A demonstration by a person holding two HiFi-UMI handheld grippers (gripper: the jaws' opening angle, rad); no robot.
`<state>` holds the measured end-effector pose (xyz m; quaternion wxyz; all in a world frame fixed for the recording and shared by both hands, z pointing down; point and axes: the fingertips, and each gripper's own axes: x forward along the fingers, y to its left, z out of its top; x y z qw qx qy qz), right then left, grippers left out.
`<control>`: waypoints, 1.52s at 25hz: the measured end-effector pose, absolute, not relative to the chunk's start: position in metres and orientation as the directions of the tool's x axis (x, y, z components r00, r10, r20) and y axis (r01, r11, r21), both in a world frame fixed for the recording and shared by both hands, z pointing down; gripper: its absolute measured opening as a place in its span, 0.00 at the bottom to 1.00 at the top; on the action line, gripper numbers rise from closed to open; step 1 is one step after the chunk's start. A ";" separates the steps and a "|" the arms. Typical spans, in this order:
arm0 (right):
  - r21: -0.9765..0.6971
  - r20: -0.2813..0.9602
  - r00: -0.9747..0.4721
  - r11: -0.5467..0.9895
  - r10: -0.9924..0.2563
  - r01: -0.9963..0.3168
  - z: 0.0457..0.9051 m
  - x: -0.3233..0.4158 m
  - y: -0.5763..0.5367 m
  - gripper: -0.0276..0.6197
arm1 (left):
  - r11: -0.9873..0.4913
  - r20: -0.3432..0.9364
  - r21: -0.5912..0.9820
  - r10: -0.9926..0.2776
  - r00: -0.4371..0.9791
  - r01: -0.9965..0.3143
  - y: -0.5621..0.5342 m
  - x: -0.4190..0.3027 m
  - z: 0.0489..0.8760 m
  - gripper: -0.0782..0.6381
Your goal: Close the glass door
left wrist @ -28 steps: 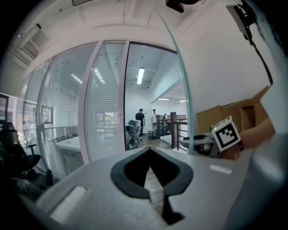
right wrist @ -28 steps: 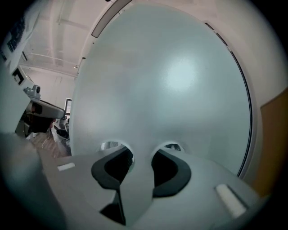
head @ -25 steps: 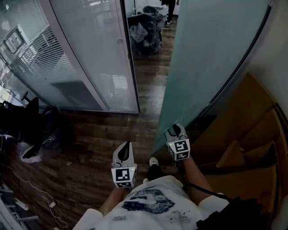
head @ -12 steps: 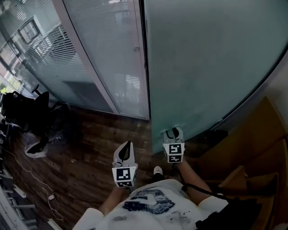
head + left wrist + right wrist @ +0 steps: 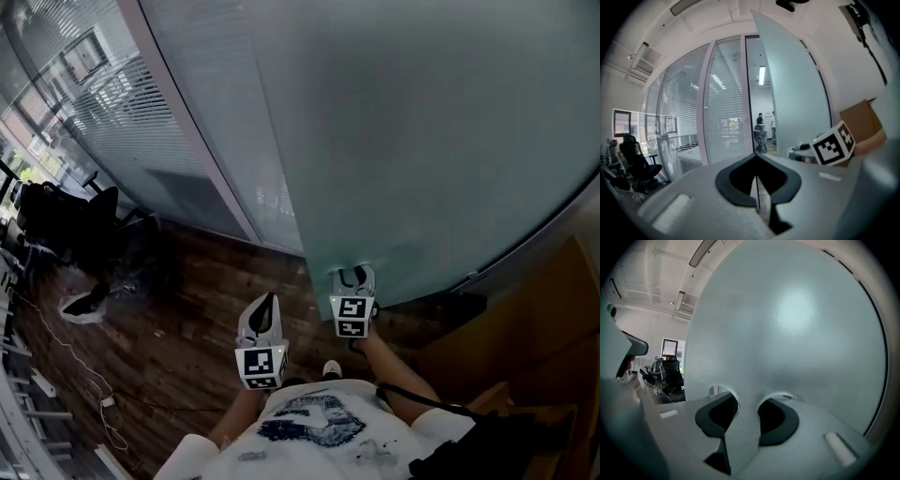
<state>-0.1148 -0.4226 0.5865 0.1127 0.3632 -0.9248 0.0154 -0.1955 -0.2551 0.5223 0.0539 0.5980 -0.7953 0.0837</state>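
The frosted glass door [image 5: 422, 141] fills the upper right of the head view, and its left edge reaches the fixed glass panel [image 5: 187, 122]. My right gripper [image 5: 354, 274] points at the door's lower part with its tips against the glass. In the right gripper view the door [image 5: 797, 333] covers nearly everything, and the right gripper [image 5: 747, 404] stands open with only the glass ahead. My left gripper [image 5: 265, 302] hangs left of it, away from the door, over the wooden floor. In the left gripper view the left gripper [image 5: 757, 161] is shut and empty, and the door [image 5: 797, 103] stands at an angle.
A glass partition with blinds [image 5: 684, 126] runs along the left. A black office chair [image 5: 66, 220] and loose cables [image 5: 75, 366] lie on the wooden floor at far left. Brown cardboard [image 5: 553, 309] sits at the right. People [image 5: 760, 119] stand in the room beyond the doorway.
The door has swung to the left and now covers the doorway in the head view. The right gripper travelled forward and left with it; the left gripper moved along beside it.
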 end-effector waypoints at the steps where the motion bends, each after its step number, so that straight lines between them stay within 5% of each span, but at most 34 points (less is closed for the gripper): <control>1: 0.052 0.219 -0.710 0.735 -0.669 -0.676 0.586 -0.119 -0.427 0.24 | 0.280 0.178 -0.077 -0.940 -0.290 -0.957 -0.257 -0.199 0.523 0.11; 14: 0.057 0.207 -0.671 0.693 -0.712 -0.719 0.589 -0.149 -0.466 0.24 | 0.253 0.190 -0.034 -0.948 -0.255 -0.967 -0.300 -0.228 0.532 0.11; 38: 0.063 0.152 -0.526 0.539 -0.837 -0.840 0.587 -0.171 -0.538 0.24 | -0.047 0.156 -0.008 -0.987 0.046 -0.999 -0.434 -0.341 0.530 0.11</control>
